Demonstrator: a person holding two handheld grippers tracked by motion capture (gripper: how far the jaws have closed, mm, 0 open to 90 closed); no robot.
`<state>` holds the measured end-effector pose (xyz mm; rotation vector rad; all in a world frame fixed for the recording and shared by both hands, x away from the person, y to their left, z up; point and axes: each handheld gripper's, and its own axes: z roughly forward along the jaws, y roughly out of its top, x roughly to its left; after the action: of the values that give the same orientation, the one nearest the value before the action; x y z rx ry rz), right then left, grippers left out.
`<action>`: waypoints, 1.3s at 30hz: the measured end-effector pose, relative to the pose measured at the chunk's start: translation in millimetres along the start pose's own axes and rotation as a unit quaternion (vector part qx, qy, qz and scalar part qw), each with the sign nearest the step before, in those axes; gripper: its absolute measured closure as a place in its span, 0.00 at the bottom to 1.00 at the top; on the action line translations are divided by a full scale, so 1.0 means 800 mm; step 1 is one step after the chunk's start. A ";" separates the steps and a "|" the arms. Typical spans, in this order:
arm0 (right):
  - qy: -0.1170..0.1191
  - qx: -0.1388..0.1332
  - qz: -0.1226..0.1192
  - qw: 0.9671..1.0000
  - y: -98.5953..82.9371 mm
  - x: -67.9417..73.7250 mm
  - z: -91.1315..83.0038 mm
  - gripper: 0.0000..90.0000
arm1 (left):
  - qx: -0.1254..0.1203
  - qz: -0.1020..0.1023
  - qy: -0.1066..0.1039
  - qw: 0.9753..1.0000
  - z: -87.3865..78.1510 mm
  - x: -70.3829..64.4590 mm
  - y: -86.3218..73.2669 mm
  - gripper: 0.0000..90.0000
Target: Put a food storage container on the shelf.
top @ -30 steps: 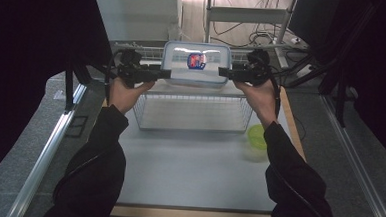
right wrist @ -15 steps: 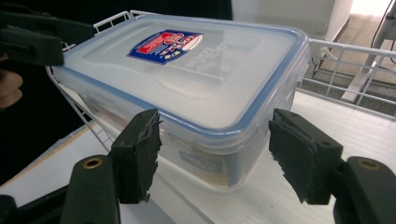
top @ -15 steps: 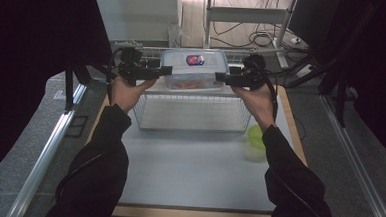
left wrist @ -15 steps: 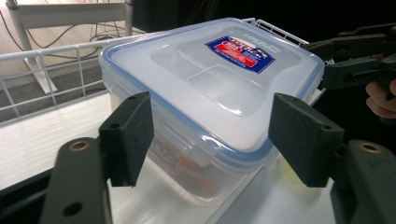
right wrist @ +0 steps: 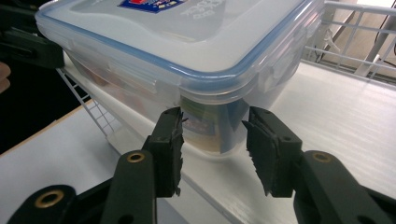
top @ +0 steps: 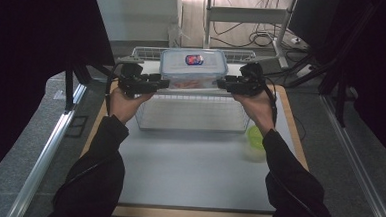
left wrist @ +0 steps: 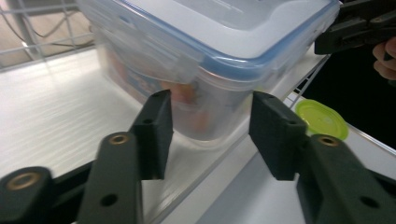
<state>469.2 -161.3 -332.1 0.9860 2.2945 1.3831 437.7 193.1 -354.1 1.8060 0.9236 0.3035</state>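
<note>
Black jaws of my left gripper (top: 152, 81) and right gripper (top: 227, 83) stand parted, each at one short end of plastic container (top: 193, 68), gripping nothing. Container between my grippers, lid up, over far part of wire basket (top: 190, 119); resting or lifted, cannot tell. Long axis runs gripper to gripper. Green lid (top: 255, 136) lies near right forearm. I judge: placing step; next, draw both grippers outward, level.
</note>
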 end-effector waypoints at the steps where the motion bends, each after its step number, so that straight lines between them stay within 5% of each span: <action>1: -0.003 -0.003 0.001 1.000 0.001 0.000 0.000 0.64 | 0.000 -0.001 0.006 1.000 0.001 0.000 0.001 0.60; 8: -0.018 -0.012 0.009 1.000 0.003 0.000 0.005 0.67 | 0.018 -0.016 0.038 0.999 0.011 0.002 0.006 0.68; 16: -0.023 -0.019 0.017 0.999 0.005 -0.005 0.009 0.67 | 0.022 -0.005 0.065 0.998 0.023 -0.003 0.008 0.64; 23: -0.014 -0.023 0.008 1.000 -0.002 0.001 0.000 0.62 | -0.003 0.006 0.044 0.999 0.004 -0.018 -0.004 0.54; 31: -0.001 -0.020 -0.022 1.000 -0.012 0.022 -0.018 0.46 | 0.010 0.072 0.044 0.996 -0.014 -0.050 -0.025 0.36; 39: -0.004 -0.002 -0.064 0.998 -0.036 0.036 -0.028 0.36 | 0.018 0.079 0.022 0.996 -0.022 -0.058 -0.063 0.31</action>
<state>423.9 -165.4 -342.5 0.8270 2.3040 1.3289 373.5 180.8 -381.2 1.9159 0.8235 0.4308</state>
